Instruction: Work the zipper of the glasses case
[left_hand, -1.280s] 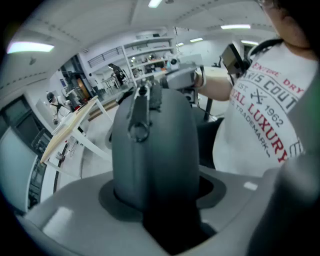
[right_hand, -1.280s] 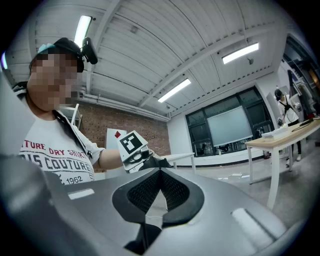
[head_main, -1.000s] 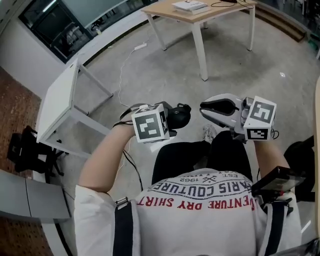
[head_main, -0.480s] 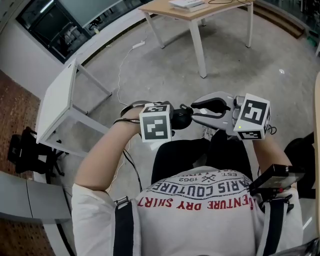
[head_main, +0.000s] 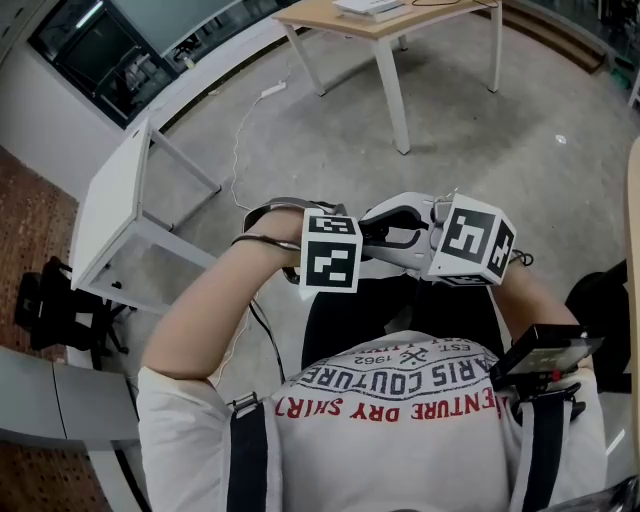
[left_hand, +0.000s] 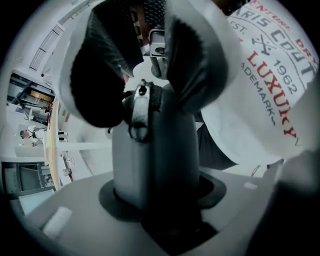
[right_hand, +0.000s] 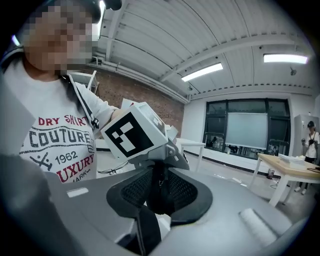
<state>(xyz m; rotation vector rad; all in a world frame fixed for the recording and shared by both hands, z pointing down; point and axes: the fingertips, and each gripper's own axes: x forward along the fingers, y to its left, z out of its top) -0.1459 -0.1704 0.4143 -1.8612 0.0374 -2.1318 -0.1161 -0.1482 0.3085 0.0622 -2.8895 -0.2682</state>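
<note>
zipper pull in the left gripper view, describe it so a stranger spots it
The dark grey glasses case rises through the middle of the left gripper view. At its top end hangs the zipper pull: a narrow grey tab with a hole, lying on the case, unlike the squarer silver bracket above.

The black zip-up glasses case (left_hand: 165, 150) stands between the jaws of the left gripper (left_hand: 160, 200), which clamp its near end. Its far end, with the metal zipper pull (left_hand: 139, 112), sits between the jaws of the right gripper (right_hand: 159, 192), which have just been opening and stand either side of it. Both grippers are above the person's lap (head_main: 400, 310). On the concrete floor (head_main: 330, 130), a white bench (head_main: 115, 210) stands left and a wooden bench (head_main: 370, 25) far.
</note>
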